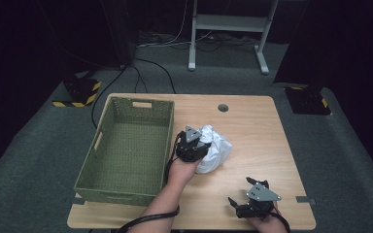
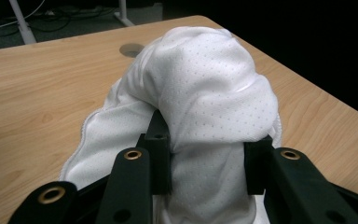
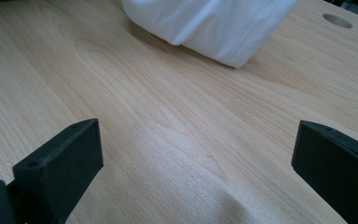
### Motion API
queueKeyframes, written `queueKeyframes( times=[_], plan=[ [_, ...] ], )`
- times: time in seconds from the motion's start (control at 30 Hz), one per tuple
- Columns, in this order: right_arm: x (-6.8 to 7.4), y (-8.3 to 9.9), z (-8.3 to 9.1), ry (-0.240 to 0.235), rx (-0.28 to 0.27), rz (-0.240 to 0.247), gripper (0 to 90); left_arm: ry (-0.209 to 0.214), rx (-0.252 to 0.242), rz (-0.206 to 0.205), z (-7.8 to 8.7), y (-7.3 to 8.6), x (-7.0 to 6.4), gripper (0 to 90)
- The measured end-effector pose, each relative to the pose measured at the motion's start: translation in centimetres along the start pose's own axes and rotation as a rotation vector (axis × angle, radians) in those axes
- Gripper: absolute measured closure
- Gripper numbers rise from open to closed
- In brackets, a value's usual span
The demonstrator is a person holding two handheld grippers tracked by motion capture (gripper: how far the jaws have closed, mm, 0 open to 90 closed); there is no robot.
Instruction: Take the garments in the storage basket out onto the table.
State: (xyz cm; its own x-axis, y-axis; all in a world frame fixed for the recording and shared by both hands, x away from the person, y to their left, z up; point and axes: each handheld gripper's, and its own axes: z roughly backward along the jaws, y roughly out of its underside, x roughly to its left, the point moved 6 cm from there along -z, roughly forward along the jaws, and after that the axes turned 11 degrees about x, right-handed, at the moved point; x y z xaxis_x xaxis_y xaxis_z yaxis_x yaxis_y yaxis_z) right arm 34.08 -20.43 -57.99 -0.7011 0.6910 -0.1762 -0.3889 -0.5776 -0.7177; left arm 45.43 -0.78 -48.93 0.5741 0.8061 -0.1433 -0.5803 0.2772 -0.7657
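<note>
Left gripper (image 2: 207, 163) is clamping the bunched white dimpled-fabric cloth (image 2: 209, 88) on the light wooden table (image 1: 252, 121) | right gripper (image 3: 196, 163) is idling, jaws apart | green woven basket (image 1: 94, 160) is standing empty; binning likely remaining

The left gripper (image 1: 197, 143) is pressing into a bunched white cloth (image 1: 214, 148) on the tabletop (image 1: 252, 126) beside a green basket (image 1: 126, 150), the right gripper (image 1: 248, 194) hovering spread near the front edge

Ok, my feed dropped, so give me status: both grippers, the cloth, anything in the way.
Left gripper shut on white cloth. Right gripper open, low over bare table. Green basket empty, left of cloth; path between looks clear.
</note>
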Motion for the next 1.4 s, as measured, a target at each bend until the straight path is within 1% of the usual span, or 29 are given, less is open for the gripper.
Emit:
queueKeyframes(
  times=[0.27,0.6,0.63,0.87,1.27,1.4],
  plan=[
    [0.0,0.0,0.0,0.000,0.000,-0.002,1.4,-0.003,0.028,-0.003,-1.1,0.3,-0.2,63.4],
    [0.0,0.0,0.0,0.000,0.001,-0.001,1.5,-0.010,0.070,-0.025,-2.7,0.7,-0.7,63.2],
    [0.0,0.0,0.0,0.000,0.001,-0.001,1.4,-0.012,0.083,-0.031,-3.0,0.7,-0.9,63.1],
    [0.0,0.0,0.0,-0.002,0.000,-0.002,1.5,-0.015,0.108,-0.039,-3.8,0.8,-1.2,62.6],
    [0.0,0.0,0.0,-0.001,0.001,0.002,1.6,-0.023,0.146,-0.080,-5.3,1.4,-1.7,61.3],
    [0.0,0.0,0.0,0.000,0.001,0.004,1.6,-0.015,0.161,-0.092,-5.8,1.6,-1.8,60.6]
  ],
)
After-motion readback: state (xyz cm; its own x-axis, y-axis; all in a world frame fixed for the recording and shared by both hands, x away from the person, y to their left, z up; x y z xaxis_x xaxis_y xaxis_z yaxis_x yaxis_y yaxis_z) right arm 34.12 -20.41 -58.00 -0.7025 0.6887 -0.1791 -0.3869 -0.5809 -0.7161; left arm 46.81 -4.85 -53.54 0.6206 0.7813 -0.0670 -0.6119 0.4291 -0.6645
